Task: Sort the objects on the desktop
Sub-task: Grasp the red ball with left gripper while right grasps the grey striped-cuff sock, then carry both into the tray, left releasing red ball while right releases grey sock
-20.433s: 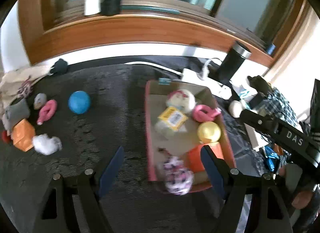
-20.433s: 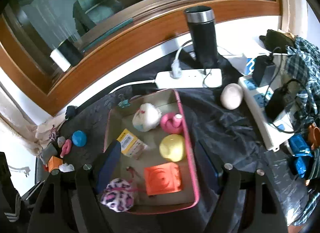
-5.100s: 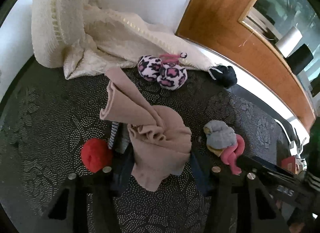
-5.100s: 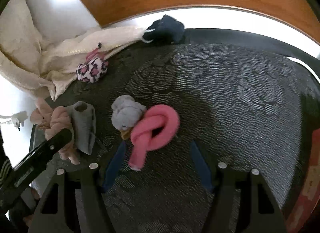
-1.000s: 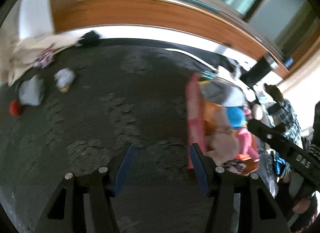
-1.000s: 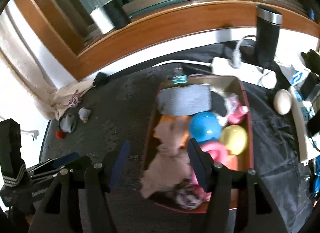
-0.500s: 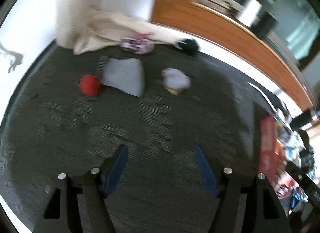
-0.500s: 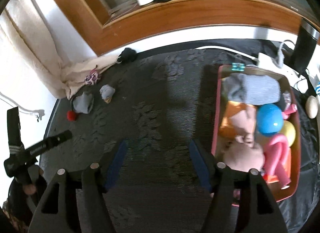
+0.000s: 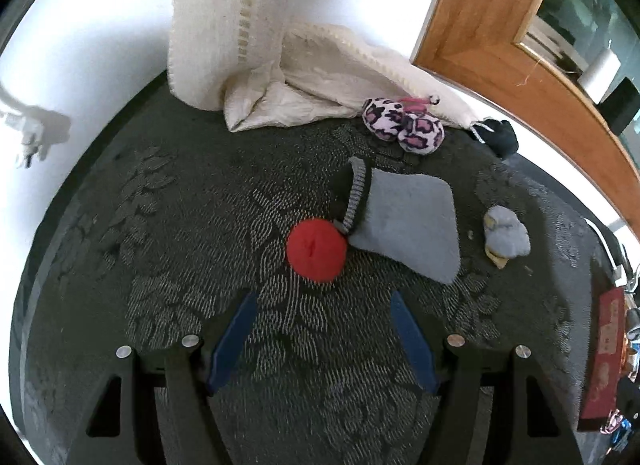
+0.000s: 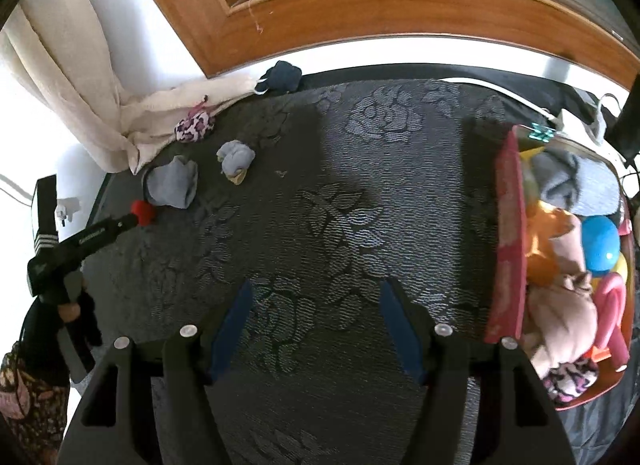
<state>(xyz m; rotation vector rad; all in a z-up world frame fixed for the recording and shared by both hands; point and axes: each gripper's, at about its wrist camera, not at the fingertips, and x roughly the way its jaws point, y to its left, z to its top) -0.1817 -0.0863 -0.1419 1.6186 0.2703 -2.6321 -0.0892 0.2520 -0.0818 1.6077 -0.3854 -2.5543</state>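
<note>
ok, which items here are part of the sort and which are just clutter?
Part of the job:
- red ball
- grey sock
- rolled grey sock
- leopard-print plush
- pink tray, already piled with toys and cloths
- left gripper and right gripper, both open

Just lying about:
- cream curtain
- dark bundle
- wooden window frame
</note>
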